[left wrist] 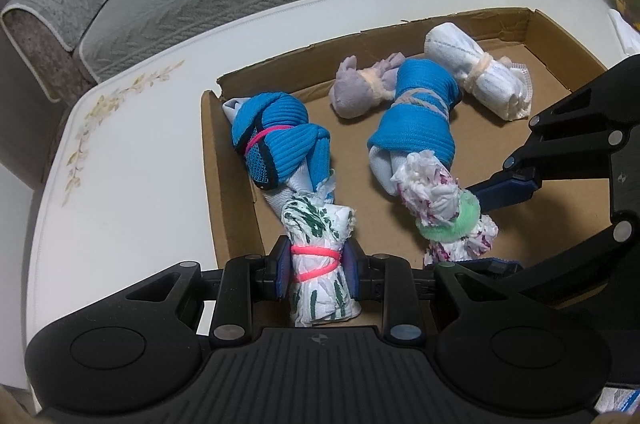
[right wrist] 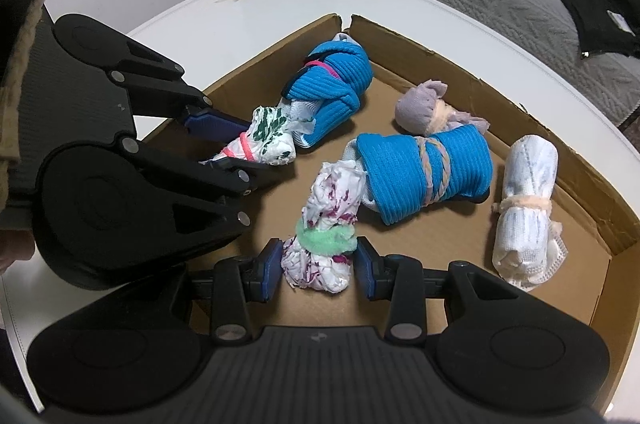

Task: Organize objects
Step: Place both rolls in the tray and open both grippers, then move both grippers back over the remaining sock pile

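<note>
Rolled cloth bundles are what's getting sorted here, and they all sit inside a shallow brown cardboard tray (left wrist: pixel 560 36) on a white table with a floral print (left wrist: pixel 132 152). The left gripper (left wrist: pixel 316 274) has its jaws clamped on the white bundle with green streaks (left wrist: pixel 316 256), right at its pink elastic band (left wrist: pixel 314 256), probably because the banded waist is the firmest spot to pinch. The right gripper (right wrist: pixel 316 274) stands around the white bundle with purple flecks (right wrist: pixel 320 252), just under its fuzzy green hair tie (right wrist: pixel 326 238); the left pad touches, but I can't tell if the right one really presses. My guess is both are getting lined up in rows beside the two blue ribbed rolls (left wrist: pixel 412 120), the lavender bundle (left wrist: pixel 360 88) and the white mesh roll (left wrist: pixel 476 72), all lying loose farther back.
</note>
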`<state>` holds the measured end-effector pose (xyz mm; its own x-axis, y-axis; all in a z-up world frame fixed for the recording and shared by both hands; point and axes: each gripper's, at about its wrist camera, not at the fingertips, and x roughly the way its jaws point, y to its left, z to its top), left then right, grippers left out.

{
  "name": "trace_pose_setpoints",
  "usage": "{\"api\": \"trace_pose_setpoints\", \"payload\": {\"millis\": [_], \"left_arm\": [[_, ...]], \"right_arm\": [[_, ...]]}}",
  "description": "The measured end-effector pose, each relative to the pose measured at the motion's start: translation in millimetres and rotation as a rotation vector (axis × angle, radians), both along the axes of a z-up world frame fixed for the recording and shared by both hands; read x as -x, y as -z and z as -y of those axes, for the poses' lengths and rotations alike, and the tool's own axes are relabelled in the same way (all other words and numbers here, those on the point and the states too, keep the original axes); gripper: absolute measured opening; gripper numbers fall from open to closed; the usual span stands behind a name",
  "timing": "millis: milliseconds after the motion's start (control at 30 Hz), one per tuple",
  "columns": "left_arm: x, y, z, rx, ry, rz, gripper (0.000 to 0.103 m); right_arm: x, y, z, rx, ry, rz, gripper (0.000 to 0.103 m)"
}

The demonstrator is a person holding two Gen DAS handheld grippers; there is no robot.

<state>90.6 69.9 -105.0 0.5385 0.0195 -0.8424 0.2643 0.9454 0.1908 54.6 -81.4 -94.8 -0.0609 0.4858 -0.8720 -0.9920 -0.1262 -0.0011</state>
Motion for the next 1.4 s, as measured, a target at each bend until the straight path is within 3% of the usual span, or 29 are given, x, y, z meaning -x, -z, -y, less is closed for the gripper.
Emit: {"api": "trace_pose_setpoints", "payload": {"millis": [133, 200, 600, 1067, 1267, 1400], "left_arm": [[1, 0, 0, 0.001, -0.002, 0.004, 0.038], [2, -2, 1, -0.002, -0.002, 0.009, 0.050], [18, -35, 2, 0.000, -0.002, 0.026, 0.071], [69, -119, -11, 0.066, -0.063, 0.108, 0.077], [111, -148, -15, 0.108, -0.075, 0.144, 0.082], [140, -151, -12, 0.147, -0.086, 0.140, 0.085]], "right_arm": [[0, 0, -1, 0.001, -0.001, 0.001, 0.037], [1, -1, 0, 0.006, -0.002, 0.004, 0.041], [-6, -18, 11, -0.009, 0.025, -0.010, 0.052], [-23, -89, 70, -0.130, 0.110, -0.063, 0.053], [-26, -109, 110, -0.176, 0.125, -0.064, 0.058], [-37, -109, 145, -0.184, 0.196, -0.070, 0.066]]}}
